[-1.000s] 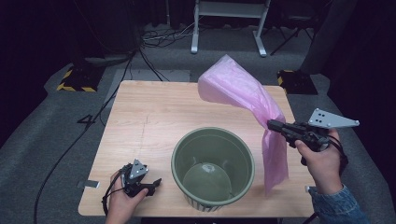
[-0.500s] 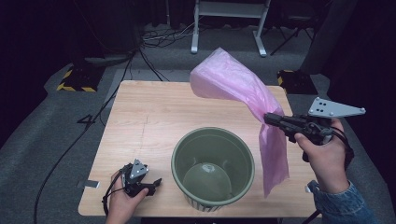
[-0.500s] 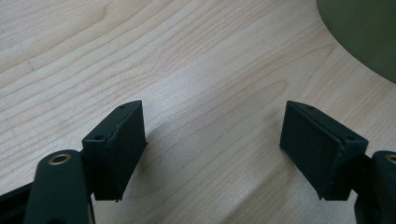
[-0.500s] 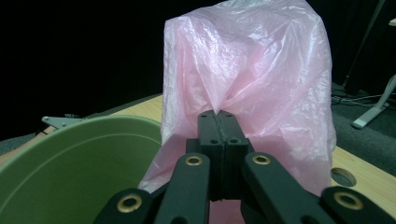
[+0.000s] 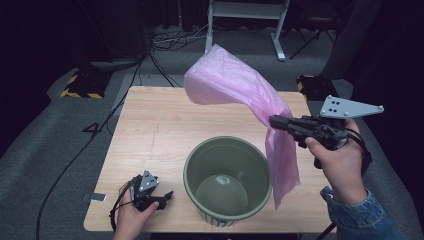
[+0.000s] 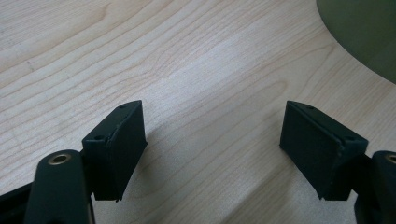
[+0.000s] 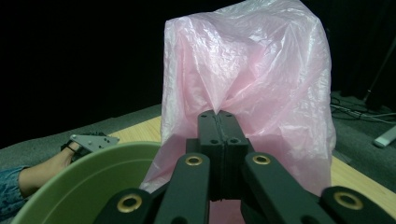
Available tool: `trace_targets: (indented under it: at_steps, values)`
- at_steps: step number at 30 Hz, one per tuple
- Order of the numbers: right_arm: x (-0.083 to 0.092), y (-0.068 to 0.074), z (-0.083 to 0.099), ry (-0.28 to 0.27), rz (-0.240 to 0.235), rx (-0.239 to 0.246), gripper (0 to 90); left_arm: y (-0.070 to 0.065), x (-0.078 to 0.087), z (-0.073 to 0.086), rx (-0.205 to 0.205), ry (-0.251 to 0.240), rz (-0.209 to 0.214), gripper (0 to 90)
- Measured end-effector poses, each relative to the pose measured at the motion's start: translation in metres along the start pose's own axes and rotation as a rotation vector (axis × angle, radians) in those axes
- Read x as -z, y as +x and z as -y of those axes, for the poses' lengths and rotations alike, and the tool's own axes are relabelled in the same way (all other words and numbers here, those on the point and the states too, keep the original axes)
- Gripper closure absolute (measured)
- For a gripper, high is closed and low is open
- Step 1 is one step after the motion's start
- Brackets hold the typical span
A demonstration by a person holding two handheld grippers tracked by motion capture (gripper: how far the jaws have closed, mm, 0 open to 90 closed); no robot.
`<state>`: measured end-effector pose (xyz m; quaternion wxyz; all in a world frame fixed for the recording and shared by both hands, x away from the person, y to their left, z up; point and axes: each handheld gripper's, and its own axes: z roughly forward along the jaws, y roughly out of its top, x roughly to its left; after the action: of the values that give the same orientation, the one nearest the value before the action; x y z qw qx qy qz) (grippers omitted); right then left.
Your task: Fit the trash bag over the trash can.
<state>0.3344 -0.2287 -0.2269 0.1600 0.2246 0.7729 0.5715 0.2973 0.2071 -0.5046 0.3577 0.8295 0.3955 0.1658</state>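
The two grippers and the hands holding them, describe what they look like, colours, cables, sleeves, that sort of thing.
Both grippers are black, each with a grey three-cornered plate on top: the right gripper and the left gripper. A black cable trails from the left one. The right arm wears a blue denim sleeve.

A wooden table [image 5: 150, 125] lay under the left gripper [image 5: 162, 198]. A small grey bit of tape [image 5: 95, 198] sat on it, just left of that gripper. Far ahead of the right gripper [image 5: 275, 120], a white metal stand [image 5: 245, 20] and black cables [image 5: 170, 40] were on the grey carpet [image 5: 40, 150].
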Motion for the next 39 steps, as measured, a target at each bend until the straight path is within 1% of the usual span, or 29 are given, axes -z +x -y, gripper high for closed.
trace_targets:
  at_steps: [2,5,7,10,25,27,31,33,34,39]
  values:
    - [-0.005,0.005,-0.007,-0.006,-0.012,0.015,90.0,0.0,0.0,0.0,-0.001,-0.001,-0.001,22.3]
    - [-0.008,0.007,-0.01,-0.007,-0.019,0.02,90.0,0.0,0.0,0.0,-0.001,-0.001,-0.001,22.4]
    - [-0.014,0.01,-0.018,-0.018,-0.03,0.027,90.0,0.0,0.0,0.0,-0.001,-0.001,-0.001,22.3]
    - [-0.017,0.013,-0.022,-0.024,-0.036,0.03,90.0,0.0,0.0,0.0,-0.001,-0.001,-0.002,22.3]
    - [-0.042,0.034,-0.053,-0.074,-0.082,0.081,90.0,0.0,0.0,0.0,0.0,-0.001,-0.001,22.3]
    - [-0.044,0.036,-0.054,-0.079,-0.085,0.088,90.0,0.0,0.0,0.0,0.0,0.0,-0.001,22.3]
    - [-0.05,0.043,-0.059,-0.09,-0.094,0.107,90.0,0.0,0.0,0.0,0.0,0.001,0.0,22.4]
    - [-0.052,0.045,-0.06,-0.093,-0.096,0.11,90.0,0.0,0.0,0.0,0.0,0.001,0.0,22.3]
    - [-0.054,0.048,-0.061,-0.099,-0.104,0.112,90.0,0.0,0.0,0.0,0.0,0.0,-0.001,22.3]
    - [-0.06,0.053,-0.063,-0.107,-0.12,0.117,90.0,0.0,0.0,0.0,-0.001,-0.001,-0.001,22.4]
